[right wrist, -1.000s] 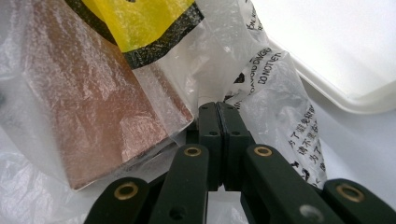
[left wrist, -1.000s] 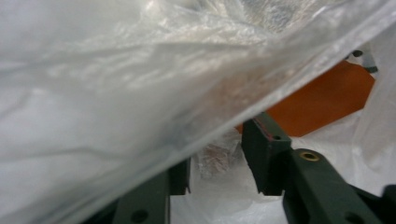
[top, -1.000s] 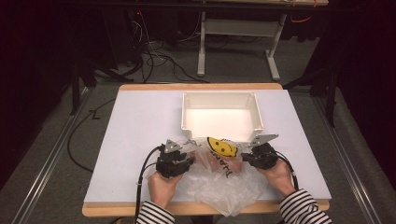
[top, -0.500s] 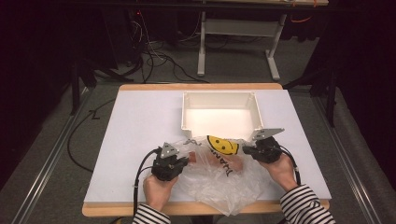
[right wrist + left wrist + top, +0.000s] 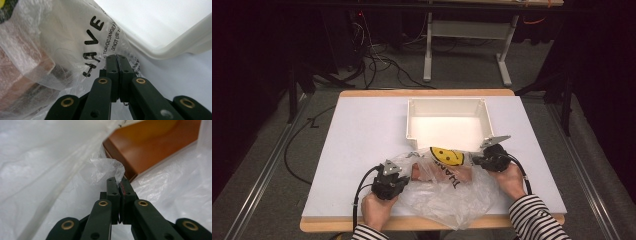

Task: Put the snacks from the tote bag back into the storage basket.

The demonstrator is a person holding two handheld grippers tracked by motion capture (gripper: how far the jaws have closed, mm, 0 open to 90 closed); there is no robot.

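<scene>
Two grippers have the clear plastic bag (image 5: 447,187) pinched at its mouth, near the table's front edge, just short of the white bin (image 5: 447,125). Inside it I see a brown box (image 5: 150,147) lying flat. My left gripper (image 5: 119,185) has its jaws closed tight on a crumpled flap of film; my right gripper (image 5: 116,63) has its jaws closed too, on the printed film beside the bin's near wall. I judge the step in hand to be spreading the mouth to free the box. Next I need to pull the two edges apart without tearing them. Print on the bag shows a yellow smiley face (image 5: 447,156), "HAVE", and small type reading "TO AVOID DANGER" and "DO NOT USE".
</scene>
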